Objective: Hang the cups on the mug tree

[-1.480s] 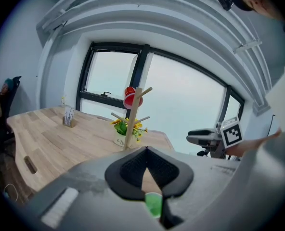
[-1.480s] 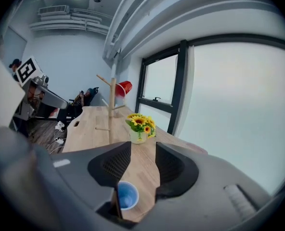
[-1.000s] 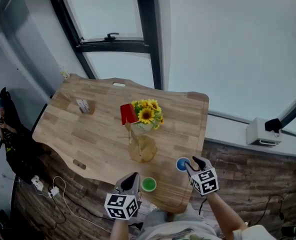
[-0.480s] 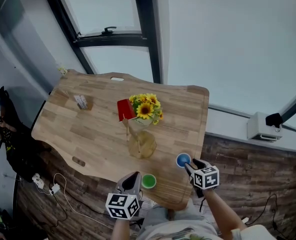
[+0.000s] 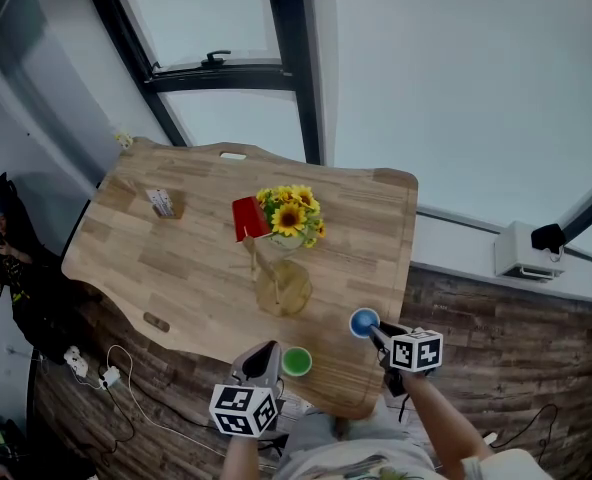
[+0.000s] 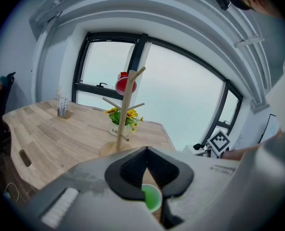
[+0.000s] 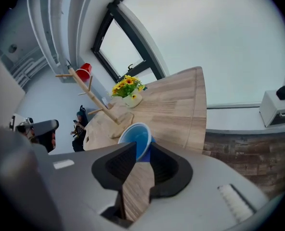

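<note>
The wooden mug tree [image 5: 274,268] stands mid-table with a red cup [image 5: 246,218] hung on an upper peg. A blue cup [image 5: 364,323] sits near the table's front right edge. My right gripper [image 5: 377,334] is at its near right side. In the right gripper view the jaws have just been closing, and the blue cup [image 7: 135,136] fills the narrow gap at the right gripper [image 7: 143,147]. A green cup [image 5: 296,361] stands at the front edge. My left gripper [image 5: 263,360] is shut just left of it, holding nothing; past the left gripper [image 6: 146,149] shows the green cup [image 6: 151,197].
A white pot of sunflowers [image 5: 291,218] stands right behind the mug tree. A small card holder [image 5: 163,204] sits far left on the table [image 5: 176,268]. A person [image 5: 1,248] sits beyond the left edge. Cables [image 5: 106,378] lie on the floor.
The right gripper has sunk towards the table and rolled, its marker cube turning, and its jaws have closed in on the blue cup. The left gripper has stayed where it was.
</note>
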The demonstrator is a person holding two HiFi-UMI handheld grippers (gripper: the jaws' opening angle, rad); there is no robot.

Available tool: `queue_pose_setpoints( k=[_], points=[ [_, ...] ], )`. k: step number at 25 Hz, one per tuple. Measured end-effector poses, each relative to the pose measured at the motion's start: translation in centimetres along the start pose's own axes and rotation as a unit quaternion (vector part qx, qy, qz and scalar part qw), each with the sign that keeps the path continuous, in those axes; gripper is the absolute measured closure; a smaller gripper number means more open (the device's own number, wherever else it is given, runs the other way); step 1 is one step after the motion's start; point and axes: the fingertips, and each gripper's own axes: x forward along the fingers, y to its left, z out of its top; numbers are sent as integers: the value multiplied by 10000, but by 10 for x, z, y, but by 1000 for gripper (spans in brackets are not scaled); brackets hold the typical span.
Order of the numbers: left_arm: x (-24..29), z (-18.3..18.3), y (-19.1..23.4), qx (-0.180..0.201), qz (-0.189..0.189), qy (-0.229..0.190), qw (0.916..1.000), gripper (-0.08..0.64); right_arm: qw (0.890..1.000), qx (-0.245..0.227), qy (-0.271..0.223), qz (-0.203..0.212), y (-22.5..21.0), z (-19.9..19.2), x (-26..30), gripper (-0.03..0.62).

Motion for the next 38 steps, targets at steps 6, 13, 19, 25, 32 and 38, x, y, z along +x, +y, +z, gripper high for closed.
queue_pose_setpoints(
  k=[6,13,19,25,32,38],
  points=[
    [1,1,-1,3,-15,-6,10000,558,9998,-145,142,-2,5,-4,0,572],
    [1,3,0,5,4,-42,10000,558,9994,-344,14,-15,9,11,-4,572],
    [-2,8,1,4,34,-118,9999,558,9980,-580,-255,-19,18,41,-11,572],
    [-9,14,5,-4,106,-222,9997,558,9940,-885,-637,-3,33,84,-19,572],
    [-15,24,4,-7,161,-412,9990,558,9858,-1317,-1041,29,56,132,-30,572],
    [-22,35,3,2,216,-576,9981,558,9765,-1678,-1349,70,80,166,-40,572]
  ],
)
